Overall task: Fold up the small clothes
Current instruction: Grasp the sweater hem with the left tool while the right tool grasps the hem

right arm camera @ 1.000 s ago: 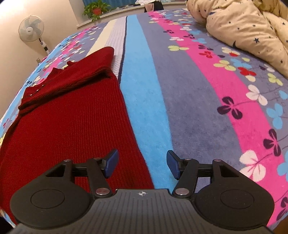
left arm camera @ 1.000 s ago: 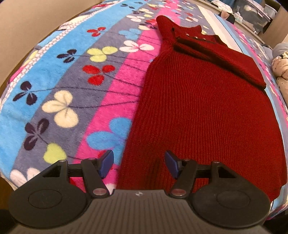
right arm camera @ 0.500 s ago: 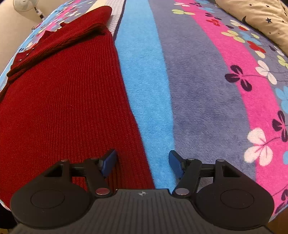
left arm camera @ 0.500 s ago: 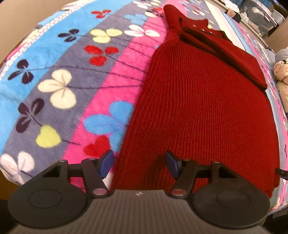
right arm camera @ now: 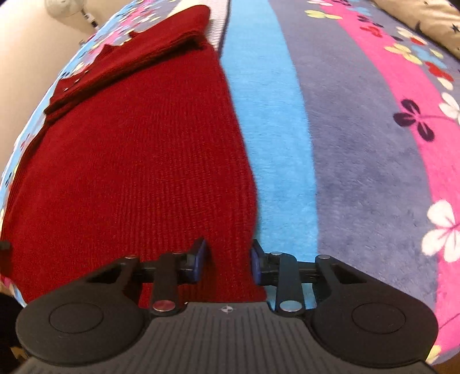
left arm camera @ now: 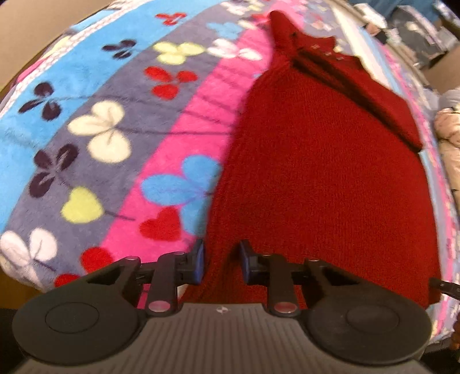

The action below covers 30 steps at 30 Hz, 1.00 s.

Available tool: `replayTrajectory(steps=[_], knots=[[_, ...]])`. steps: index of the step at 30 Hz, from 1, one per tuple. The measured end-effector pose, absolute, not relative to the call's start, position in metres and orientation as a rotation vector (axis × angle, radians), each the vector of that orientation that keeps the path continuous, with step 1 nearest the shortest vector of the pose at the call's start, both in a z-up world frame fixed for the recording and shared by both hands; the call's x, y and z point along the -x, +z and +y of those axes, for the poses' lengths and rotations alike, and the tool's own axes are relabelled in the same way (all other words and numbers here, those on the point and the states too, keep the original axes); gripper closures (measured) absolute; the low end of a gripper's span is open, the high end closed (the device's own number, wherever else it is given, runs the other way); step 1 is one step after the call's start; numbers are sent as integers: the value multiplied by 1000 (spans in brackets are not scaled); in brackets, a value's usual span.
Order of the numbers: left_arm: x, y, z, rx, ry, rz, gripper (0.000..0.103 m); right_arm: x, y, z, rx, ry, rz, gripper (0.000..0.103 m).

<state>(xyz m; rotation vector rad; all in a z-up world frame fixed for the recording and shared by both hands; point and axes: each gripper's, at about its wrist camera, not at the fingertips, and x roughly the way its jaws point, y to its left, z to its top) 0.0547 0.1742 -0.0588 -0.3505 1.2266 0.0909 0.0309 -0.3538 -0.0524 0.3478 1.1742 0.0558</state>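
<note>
A bedroom in a home. A bed [right arm camera: 359,161] fills both views, spread with a plush blanket [left arm camera: 115,138] in blue, grey and pink stripes with clover flowers. A cream, star-printed duvet [right arm camera: 431,14] is bunched at one corner. A standing fan [right arm camera: 61,5] sits by a plain wall, and blurred storage boxes [left arm camera: 417,37] stand beyond the bed.

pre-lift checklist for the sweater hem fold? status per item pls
1. Left gripper on the near left corner of the red sweater: ok; jaws just closed in, knit bunched between the pads.
2. Right gripper on the near right corner: ok; jaws just closed in, knit between the pads.
3. Both layers caught: cannot tell.
4. Sleeves folded across the chest: ok.
5. Blanket pinched along with the knit: cannot tell.
</note>
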Motion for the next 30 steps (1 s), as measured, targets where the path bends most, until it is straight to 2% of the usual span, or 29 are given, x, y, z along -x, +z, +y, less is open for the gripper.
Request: replayTrajectory(steps=[5, 6, 7, 8, 10, 12, 16, 19, 23, 24, 26, 27, 28, 30], knots=[[-56, -62, 167, 294, 68, 1244, 74, -31, -53, -346, -315, 72, 1180, 63], [-54, -60, 167, 292, 67, 1231, 86, -31, -53, -344, -306, 77, 1180, 63], [-51, -56, 169, 308, 73, 1202, 90, -31, -52, -343, -299, 79, 1179, 64], [-48, -50, 171, 326, 77, 1164, 90, -31, -50, -343, -301, 81, 1175, 66], [-42, -41, 170, 321, 61, 1115, 90, -29, -44, -348, -337, 84, 1143, 77], [-42, -43, 168, 320, 39, 1127, 90, -28, -38, -355, -377, 94, 1093, 78], [-45, -56, 159, 281, 16, 1211, 85, -30, -44, -356, -368, 70, 1125, 76], [-46, -59, 156, 250, 11, 1224, 85, -31, -52, -347, -318, 79, 1176, 69], [-47, -62, 158, 254, 21, 1226, 84, -31, -52, -343, -308, 81, 1175, 68], [-47, -61, 159, 258, 21, 1220, 88, -31, -52, -344, -308, 83, 1175, 68], [-45, -57, 160, 264, 12, 1197, 90, -31, -51, -344, -305, 85, 1168, 71], [-44, -54, 160, 266, 4, 1183, 90, -31, -50, -345, -304, 87, 1159, 78], [-43, -50, 159, 270, -8, 1168, 90, -30, -48, -345, -310, 93, 1143, 81], [-41, -45, 158, 278, -30, 1142, 90, -26, -41, -348, -334, 105, 1093, 83]])
